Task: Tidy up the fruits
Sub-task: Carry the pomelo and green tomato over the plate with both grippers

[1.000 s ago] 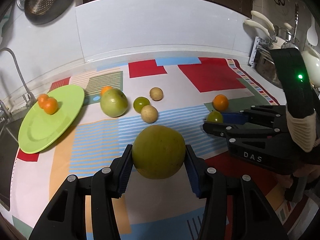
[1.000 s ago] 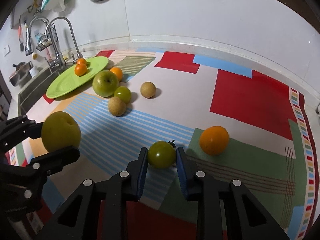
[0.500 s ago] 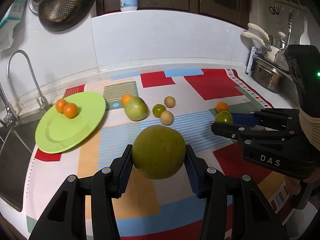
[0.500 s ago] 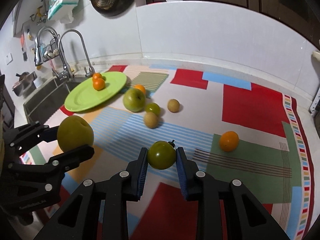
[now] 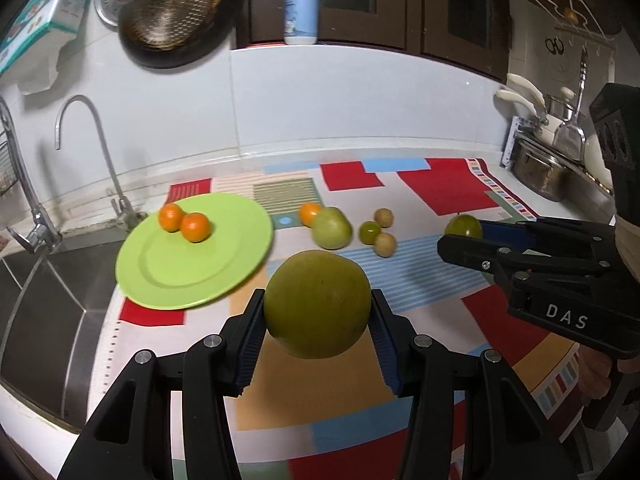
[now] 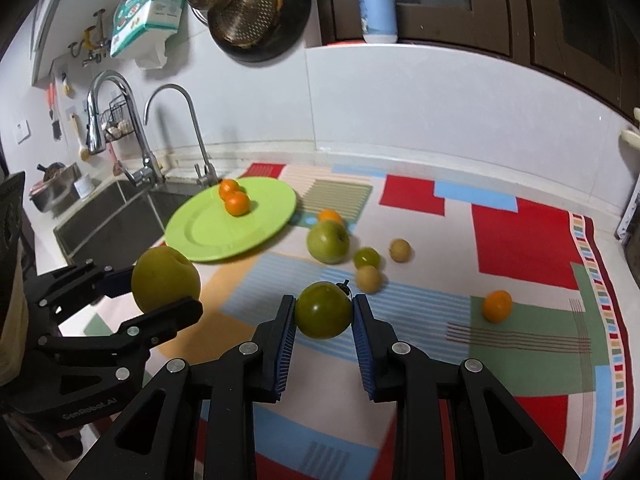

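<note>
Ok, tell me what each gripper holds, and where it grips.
Left gripper: large yellow-green fruit, clamped across its sides. Right gripper: small green tomato, clamped across its sides.

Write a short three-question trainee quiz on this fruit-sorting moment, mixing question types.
1. True or false: the left gripper holds a large round yellow-green fruit clear of the patchwork mat.
2. How many small orange fruits lie on the round lime-green plate? A one, B two, C four.
3. Fill in: the right gripper is shut on a small dark green ____.

Key: 1 true; 2 B; 3 tomato.
</note>
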`<state>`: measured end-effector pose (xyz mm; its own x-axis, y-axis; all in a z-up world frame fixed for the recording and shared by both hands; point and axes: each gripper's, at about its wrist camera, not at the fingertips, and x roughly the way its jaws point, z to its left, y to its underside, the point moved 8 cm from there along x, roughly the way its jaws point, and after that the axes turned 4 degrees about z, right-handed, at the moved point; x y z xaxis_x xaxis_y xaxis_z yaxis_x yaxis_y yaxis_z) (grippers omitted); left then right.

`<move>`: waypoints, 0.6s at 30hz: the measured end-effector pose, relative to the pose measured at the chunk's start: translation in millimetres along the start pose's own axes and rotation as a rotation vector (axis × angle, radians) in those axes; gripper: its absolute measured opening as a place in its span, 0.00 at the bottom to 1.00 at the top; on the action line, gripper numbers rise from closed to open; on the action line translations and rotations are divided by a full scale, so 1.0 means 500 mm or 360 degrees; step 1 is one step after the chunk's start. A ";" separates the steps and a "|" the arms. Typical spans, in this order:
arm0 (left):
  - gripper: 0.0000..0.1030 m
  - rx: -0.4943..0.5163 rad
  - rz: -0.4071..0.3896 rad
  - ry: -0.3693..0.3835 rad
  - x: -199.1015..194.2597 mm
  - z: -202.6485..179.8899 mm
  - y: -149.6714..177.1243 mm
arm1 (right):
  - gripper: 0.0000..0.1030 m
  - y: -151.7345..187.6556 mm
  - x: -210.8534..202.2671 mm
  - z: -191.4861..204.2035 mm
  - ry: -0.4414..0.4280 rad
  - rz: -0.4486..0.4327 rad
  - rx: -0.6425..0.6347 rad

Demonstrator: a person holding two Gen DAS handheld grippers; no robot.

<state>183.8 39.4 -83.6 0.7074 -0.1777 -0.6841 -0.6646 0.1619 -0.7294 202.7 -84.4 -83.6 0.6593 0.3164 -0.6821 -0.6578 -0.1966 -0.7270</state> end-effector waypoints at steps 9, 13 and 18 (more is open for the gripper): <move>0.48 -0.0021 -0.0035 -0.0043 -0.019 0.091 -0.004 | 0.28 -0.041 0.017 0.081 -0.0024 -0.0069 0.0007; 0.48 -0.0021 -0.0056 -0.0062 -0.026 0.125 -0.009 | 0.28 -0.060 0.028 0.114 -0.0030 -0.0090 -0.0003; 0.48 -0.0032 -0.0075 -0.0074 -0.027 0.169 -0.017 | 0.28 -0.083 0.044 0.148 -0.0037 -0.0112 -0.0014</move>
<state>200.2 122.5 -68.6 0.7481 -0.1392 -0.6489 -0.6348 0.1351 -0.7608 217.9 -0.5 -62.6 0.6952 0.3511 -0.6272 -0.6067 -0.1814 -0.7740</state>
